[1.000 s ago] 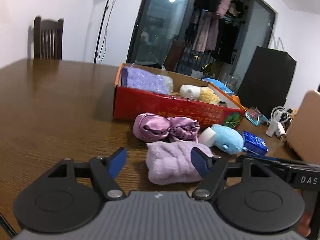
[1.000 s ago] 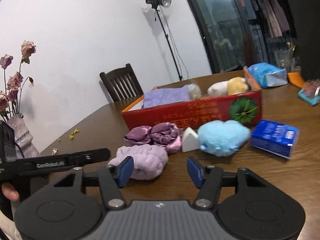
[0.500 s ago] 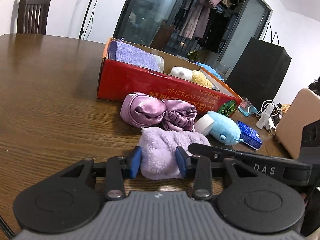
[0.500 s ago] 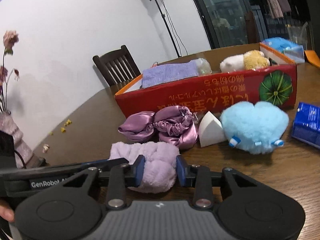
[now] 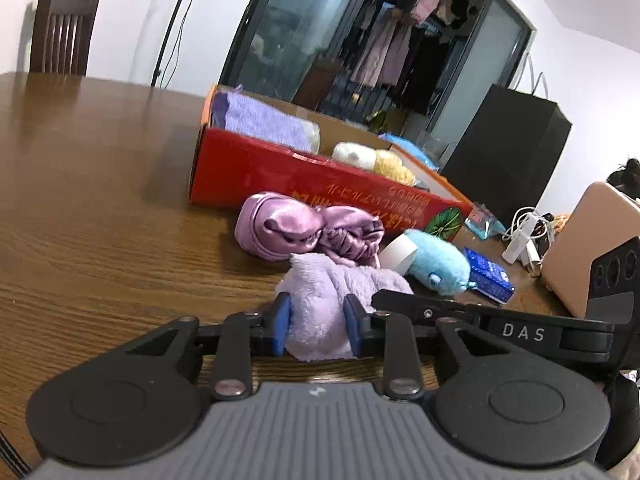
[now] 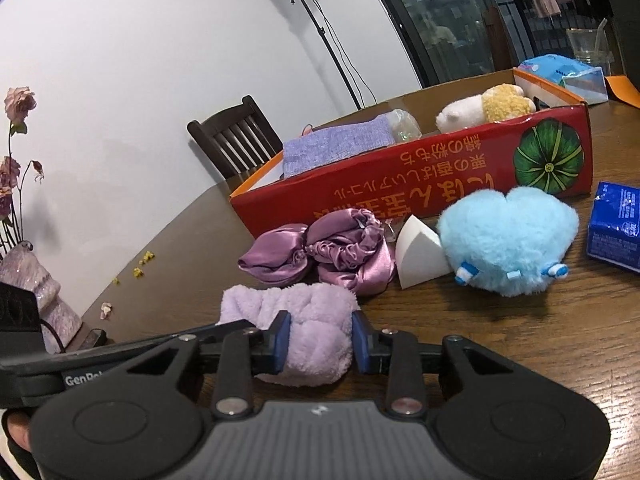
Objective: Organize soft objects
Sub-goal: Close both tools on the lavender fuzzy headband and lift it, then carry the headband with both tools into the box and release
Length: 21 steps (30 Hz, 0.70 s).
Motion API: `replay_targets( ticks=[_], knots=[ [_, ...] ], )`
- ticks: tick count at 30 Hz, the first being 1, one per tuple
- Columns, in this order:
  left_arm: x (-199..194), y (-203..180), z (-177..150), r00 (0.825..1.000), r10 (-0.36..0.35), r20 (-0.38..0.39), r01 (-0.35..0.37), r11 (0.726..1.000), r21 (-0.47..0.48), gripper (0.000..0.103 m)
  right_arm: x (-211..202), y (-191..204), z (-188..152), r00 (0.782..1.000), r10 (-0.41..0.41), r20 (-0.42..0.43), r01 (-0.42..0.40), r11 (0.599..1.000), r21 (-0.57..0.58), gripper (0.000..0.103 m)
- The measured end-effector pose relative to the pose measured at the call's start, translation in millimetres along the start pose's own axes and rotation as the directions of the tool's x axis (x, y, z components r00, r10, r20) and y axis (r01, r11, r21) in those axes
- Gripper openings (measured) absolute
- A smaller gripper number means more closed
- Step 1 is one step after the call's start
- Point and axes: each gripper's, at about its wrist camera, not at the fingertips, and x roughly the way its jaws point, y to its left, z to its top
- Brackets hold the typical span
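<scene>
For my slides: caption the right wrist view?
Right gripper closing on fluffy lilac towel before red cardboard box.

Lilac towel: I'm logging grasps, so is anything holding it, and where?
Both. The left gripper and right gripper are closing on opposite ends of the lilac towel, pads pressing into it.

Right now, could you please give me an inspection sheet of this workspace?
Surface: brown wooden table, petal bits near the vase.
Job's things: fluffy lilac cloth between both tongs; satin scrunchies, blue plush and white sponge wedge on the table; purple towel and cream plush in the red box.
Clutter: blue packet, tissue pack.
Tongs: left tongs and right tongs both closing, pads pressing the cloth.
Cables: white charger cable.
Surroundings: chair, light stand, clothes rack.
</scene>
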Motion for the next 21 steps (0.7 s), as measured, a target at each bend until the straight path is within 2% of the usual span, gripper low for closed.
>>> replay_targets(
  ticks=[5,12,18,21],
  knots=[
    [-16.5,-16.0,-9.5,1.000,-0.008,0.016,0.008,0.999,0.051,0.025,-19.4,7.2,-11.7,0.999,-0.003,0.037,0.004,1.000,-0.015,0.028],
    [-44.1,-43.6,-26.5,0.997,-0.059,0.049,0.056,0.996,0.066,0.025,-56.6,13.3,-30.8,0.998,-0.005,0.063,0.007,0.999,-0.033,0.028],
    [-41.2,-61.8,-18.8,0.996,-0.079,0.044,0.074,0.991,0.114,0.025,-78.5,16.5,-29.2,0.992,0.001,0.122,0.003,0.999,-0.036,0.027],
    [-35.0,-68.5,-13.6,0.992,-0.106,0.071,0.096,0.987,0.131,0.025,-83.3,14.2,-22.5,0.993,-0.010,0.119,0.016,0.999,-0.047,0.027]
  ],
)
